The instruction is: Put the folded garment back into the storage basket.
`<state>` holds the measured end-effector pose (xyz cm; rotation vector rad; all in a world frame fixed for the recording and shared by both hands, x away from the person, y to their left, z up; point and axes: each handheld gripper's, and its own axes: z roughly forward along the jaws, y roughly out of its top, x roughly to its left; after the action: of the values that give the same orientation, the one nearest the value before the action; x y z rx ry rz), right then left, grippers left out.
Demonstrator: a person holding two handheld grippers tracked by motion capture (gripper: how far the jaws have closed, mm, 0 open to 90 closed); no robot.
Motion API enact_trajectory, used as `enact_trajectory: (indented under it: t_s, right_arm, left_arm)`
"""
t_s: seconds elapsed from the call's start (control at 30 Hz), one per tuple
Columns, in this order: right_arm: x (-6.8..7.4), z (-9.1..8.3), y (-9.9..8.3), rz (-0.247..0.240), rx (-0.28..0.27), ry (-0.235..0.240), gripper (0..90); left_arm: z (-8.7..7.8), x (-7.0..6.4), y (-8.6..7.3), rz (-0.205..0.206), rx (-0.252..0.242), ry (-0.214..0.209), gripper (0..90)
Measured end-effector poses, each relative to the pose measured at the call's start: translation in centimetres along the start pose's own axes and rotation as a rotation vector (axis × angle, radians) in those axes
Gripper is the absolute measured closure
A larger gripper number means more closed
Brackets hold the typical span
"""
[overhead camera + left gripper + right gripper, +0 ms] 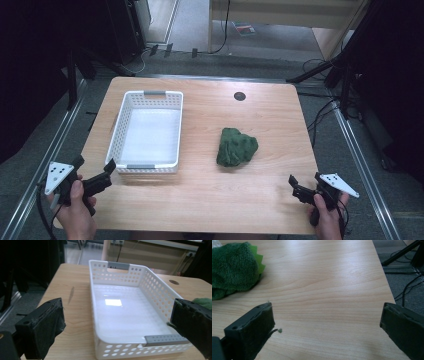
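Observation:
A white perforated basket (116, 131) with grey handles stands empty on the left half of the wooden table (210, 195). A crumpled green fleecy cloth (236, 146) lies right of the basket, near the table's middle. My left gripper (95, 164) is held at the near left corner, open, its jaws pointing at the basket's near end. In the left gripper view the basket (155, 290) lies just ahead of the open gripper (117, 307), and the green cloth (205, 302) peeks past the right jaw. My right gripper (305, 179) is open at the near right edge; its own view shows the gripper (327, 308) over bare wood, with the cloth (233, 267) far left.
A dark round grommet (240, 96) sits in the tabletop near the far edge. Black stand legs and cables (345, 75) run along the floor to the right of the table. Metal rails flank both sides of the table.

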<state>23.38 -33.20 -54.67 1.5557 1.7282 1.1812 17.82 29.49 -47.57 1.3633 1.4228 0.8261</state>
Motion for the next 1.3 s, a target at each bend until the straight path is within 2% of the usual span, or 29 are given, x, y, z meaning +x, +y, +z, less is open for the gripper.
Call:
enact_trajectory:
  t_s: [0.13,0.17,0.2,0.23,0.33,0.43,0.47,0.5,0.6,0.63,0.67,0.7,0.73,0.77,0.8,0.83,1.0,1.13,1.3]
  right_arm:
    - [0.0,0.0,0.0,0.000,0.000,-0.001,0.0]
    - [0.0,0.0,0.0,0.000,0.000,-0.001,0.0]
    - [0.0,0.0,0.0,0.000,-0.001,0.000,0.0]
    - [0.0,0.0,0.0,0.000,-0.001,0.000,0.0]
    - [0.0,0.0,0.0,-0.002,0.000,-0.001,0.0]
    - [0.0,0.0,0.0,-0.004,-0.001,0.000,0.0]
    - [0.0,0.0,0.0,-0.002,0.000,0.000,0.0]
    - [0.0,0.0,0.0,-0.002,0.000,0.000,0.0]
    - [0.0,0.0,0.0,-0.005,-0.001,0.001,0.0]
    - [0.0,0.0,0.0,-0.005,-0.001,0.001,0.0]
    - [0.0,0.0,0.0,-0.003,-0.001,0.003,0.0]
    - [0.0,0.0,0.0,-0.003,-0.001,0.003,0.0]
    - [0.0,0.0,0.0,0.000,0.000,0.003,0.0]
    - [0.0,0.0,0.0,0.000,0.000,0.003,0.0]
    - [0.0,0.0,0.0,-0.002,-0.003,0.005,0.0]
    - [0.0,0.0,0.0,-0.002,-0.003,0.005,0.0]
    - [0.0,0.0,0.0,-0.005,-0.002,0.007,0.0]
    - [0.0,0.0,0.0,-0.003,-0.002,0.007,0.0]
    - [0.0,0.0,0.0,0.001,-0.003,0.008,0.0]
  left_arm:
    - [0.9,-1.8,0.4,0.022,0.020,-0.035,0.0]
    - [0.9,-1.8,0.4,0.022,0.020,-0.035,0.0]
    - [1.3,-2.5,0.6,0.025,0.026,-0.048,0.0]
    - [1.3,-2.5,0.6,0.025,0.026,-0.048,0.0]
    - [1.9,-3.7,1.0,0.030,0.035,-0.075,0.0]
    - [2.5,-5.0,1.3,0.048,0.042,-0.101,0.0]
    - [3.0,-5.9,1.5,0.056,0.049,-0.114,0.0]
    - [3.0,-5.9,1.5,0.056,0.049,-0.114,0.0]
    - [3.9,-7.2,1.6,0.066,0.068,-0.136,0.0]
    - [3.9,-7.2,1.6,0.066,0.068,-0.136,0.0]
    - [4.2,-8.0,1.6,0.070,0.073,-0.148,0.0]
    - [4.2,-8.0,1.6,0.070,0.073,-0.148,0.0]
    - [4.6,-8.7,1.7,0.078,0.081,-0.157,0.0]
    - [4.6,-8.7,1.7,0.078,0.081,-0.157,0.0]
    - [5.0,-9.4,1.7,0.087,0.089,-0.165,0.0]
    - [5.0,-9.4,1.7,0.087,0.089,-0.165,0.0]
    - [6.1,-11.4,1.9,0.116,0.106,-0.190,0.0]
    - [6.7,-12.3,2.0,0.118,0.108,-0.202,0.0]
    - [7.2,-12.6,2.2,0.109,0.108,-0.204,0.0]
